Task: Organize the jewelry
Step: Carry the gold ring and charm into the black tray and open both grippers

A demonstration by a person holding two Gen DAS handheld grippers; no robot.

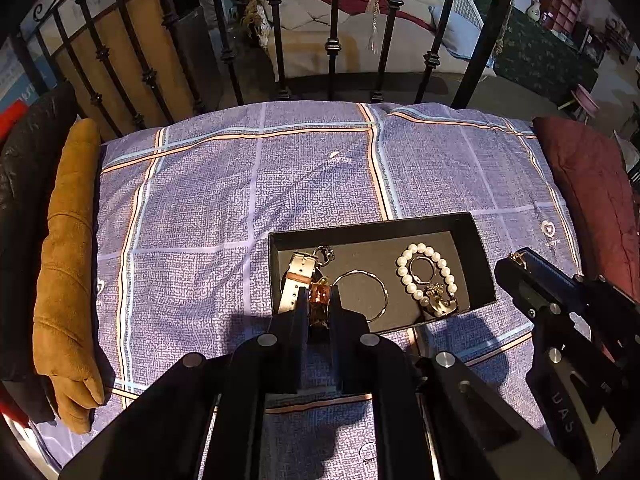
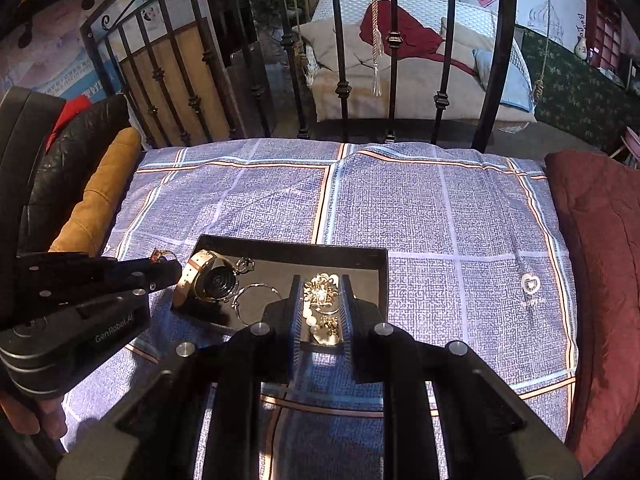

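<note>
A shallow black tray (image 1: 478,256) lies on the purple checked bedcover (image 1: 224,200). In it are a watch with a white strap (image 1: 294,276), a thin silver hoop (image 1: 362,294), a pearl bracelet (image 1: 426,274) around a ring, and a gold brooch (image 1: 438,300). My left gripper (image 1: 319,300) is shut on an amber stone piece (image 1: 320,294) at the tray's near left edge. My right gripper (image 2: 321,298) holds a small gold ornament (image 2: 320,290) between its fingers above the tray's right part (image 2: 384,260). The left gripper (image 2: 160,266) also shows in the right wrist view.
A tan cushion (image 1: 68,264) and a black leather item (image 1: 24,184) lie along the left. A dark red cushion (image 1: 596,196) lies at the right. A black iron rail (image 1: 332,40) stands behind the bedcover.
</note>
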